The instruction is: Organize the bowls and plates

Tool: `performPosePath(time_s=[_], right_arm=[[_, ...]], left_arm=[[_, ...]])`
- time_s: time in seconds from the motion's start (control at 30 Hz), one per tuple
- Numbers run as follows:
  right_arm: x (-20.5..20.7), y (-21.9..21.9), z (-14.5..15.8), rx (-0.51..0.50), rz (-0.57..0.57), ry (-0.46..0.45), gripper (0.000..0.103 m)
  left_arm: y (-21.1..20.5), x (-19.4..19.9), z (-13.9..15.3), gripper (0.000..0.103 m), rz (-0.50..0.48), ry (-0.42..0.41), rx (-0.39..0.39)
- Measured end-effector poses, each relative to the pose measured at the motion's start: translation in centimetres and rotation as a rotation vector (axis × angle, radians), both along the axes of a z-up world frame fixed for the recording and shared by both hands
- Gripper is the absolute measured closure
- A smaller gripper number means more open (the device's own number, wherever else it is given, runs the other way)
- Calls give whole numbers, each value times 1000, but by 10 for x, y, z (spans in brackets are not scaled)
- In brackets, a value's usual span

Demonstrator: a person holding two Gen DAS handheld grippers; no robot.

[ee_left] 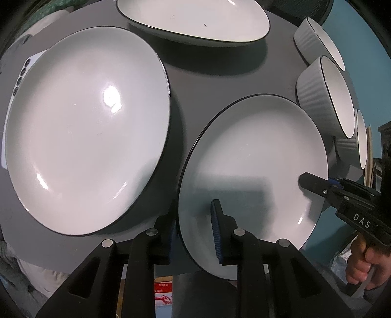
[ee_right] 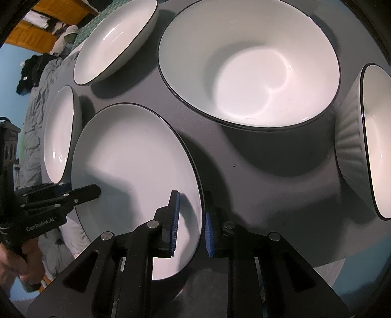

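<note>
A white plate with a black rim [ee_left: 256, 159] hangs slightly tilted over the near edge of the dark grey table [ee_left: 220, 80], held from both sides. My left gripper [ee_left: 193, 216] is shut on its left rim, one blue pad on top and the other finger beneath. My right gripper [ee_left: 305, 181] clamps the opposite rim. In the right wrist view the same plate [ee_right: 132, 151] has its rim pinched by the right gripper [ee_right: 191, 198], while the left gripper [ee_right: 96, 190] bites the far side. A larger plate [ee_left: 85, 134] lies to the left.
An oval dish [ee_left: 195, 22] sits at the back and three ribbed bowls [ee_left: 315, 97] line the right edge. The right wrist view shows a big bowl [ee_right: 249, 63], a ribbed bowl [ee_right: 354, 146] and two more dishes [ee_right: 114, 41]. A bed [ee_right: 36, 117] lies beyond the table.
</note>
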State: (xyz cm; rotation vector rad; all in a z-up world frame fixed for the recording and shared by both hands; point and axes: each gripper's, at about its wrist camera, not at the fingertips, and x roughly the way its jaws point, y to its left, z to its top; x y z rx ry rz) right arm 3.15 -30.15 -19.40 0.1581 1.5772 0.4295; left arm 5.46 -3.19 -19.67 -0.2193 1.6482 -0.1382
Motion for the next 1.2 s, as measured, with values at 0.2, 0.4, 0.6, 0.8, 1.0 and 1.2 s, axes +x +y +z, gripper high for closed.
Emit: performPosePath(time_s=[0.2,0.4,0.6,0.8,1.0,1.2], right_arm=[[2,-2,11,24,-16,2,87],[4,5,26,24,-18,-17,87],[7,15,37,20,-7,-36,88],[24,26,47,34,-3,-50,89],[49,40,54,40,6,-65,89],[87,59,56,45,29,-84,88]], left_arm=[[1,3,3,79,6,-6,-15],[-11,8,-3,79,8,-40,-7],[-2,17,7,79,4,-67,-7],[8,26,15,79,20,-112,5],[23,52,31,79,47,-148,15],[33,77,24,79,76,-159,25]])
